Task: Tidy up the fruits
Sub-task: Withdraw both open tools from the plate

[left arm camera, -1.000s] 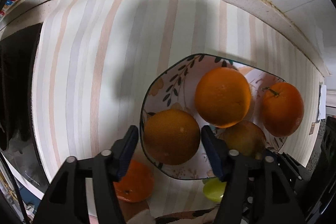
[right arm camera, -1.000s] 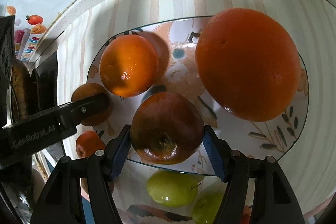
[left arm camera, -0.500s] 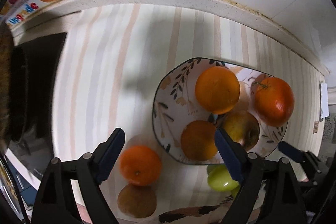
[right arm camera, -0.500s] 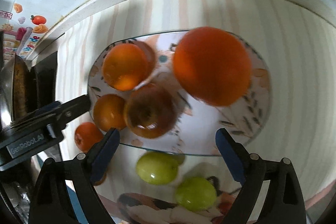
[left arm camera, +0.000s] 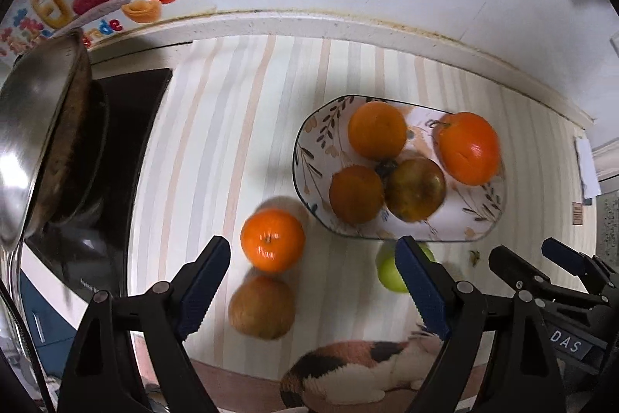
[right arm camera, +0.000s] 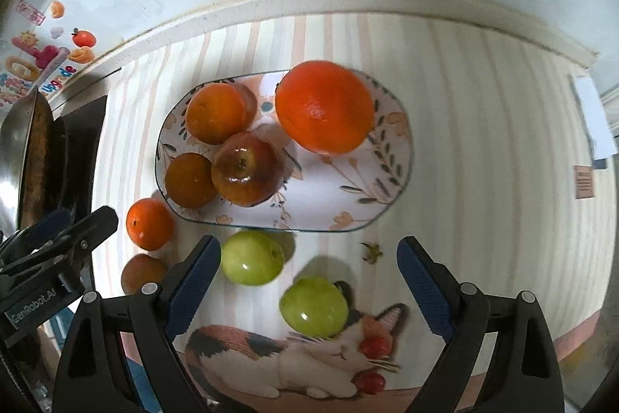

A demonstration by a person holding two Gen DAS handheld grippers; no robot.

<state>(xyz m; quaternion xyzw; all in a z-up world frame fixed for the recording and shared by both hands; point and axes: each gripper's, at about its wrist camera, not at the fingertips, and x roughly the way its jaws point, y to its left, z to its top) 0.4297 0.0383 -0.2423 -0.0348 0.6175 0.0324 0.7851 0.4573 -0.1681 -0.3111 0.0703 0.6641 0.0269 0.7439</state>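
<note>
Having just opened both tools, you hold your left tool [left arm camera: 311,287] and right tool [right arm camera: 305,283] released and empty above the bench [right arm camera: 483,126], the apple [right arm camera: 247,168] now on the plate [right arm camera: 387,204] at its 8 o'clock, four fruits outstanding.
</note>
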